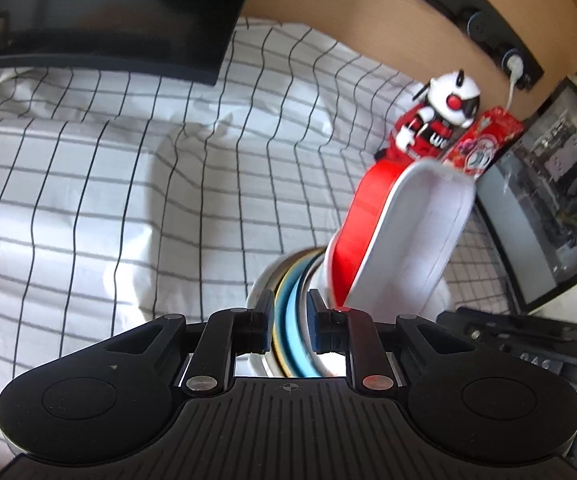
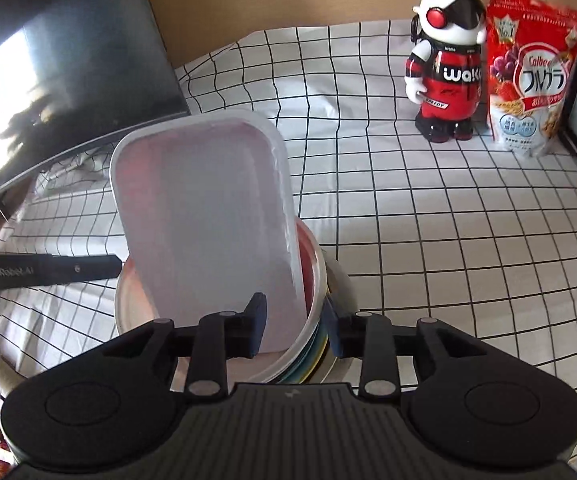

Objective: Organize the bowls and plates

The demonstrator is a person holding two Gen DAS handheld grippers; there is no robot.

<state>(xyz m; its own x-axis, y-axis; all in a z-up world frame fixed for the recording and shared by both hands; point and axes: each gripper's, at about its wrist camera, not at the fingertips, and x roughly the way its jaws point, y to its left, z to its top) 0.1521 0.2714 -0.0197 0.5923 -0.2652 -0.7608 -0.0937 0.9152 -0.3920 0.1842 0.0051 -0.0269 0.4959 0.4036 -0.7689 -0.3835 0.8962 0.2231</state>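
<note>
A stack of round plates and bowls (image 1: 292,292) with white, yellow and blue rims is lifted on edge above the checked cloth, and my left gripper (image 1: 290,320) is shut on those rims. A white rectangular tray (image 2: 208,208) over a red one (image 1: 352,220) leans out of the stack's top metal bowl (image 2: 318,280). My right gripper (image 2: 296,326) stands open. The tray's lower corner and the bowl's rim lie between its fingers without being pressed. One finger of the left gripper (image 2: 68,270) reaches the bowl from the left.
A red and white toy robot (image 2: 444,68) and a red cereal bag (image 2: 532,76) stand at the back right of the checked cloth (image 2: 448,240). A dark monitor (image 2: 48,60) fills the back left. Another screen (image 1: 548,200) stands at the right.
</note>
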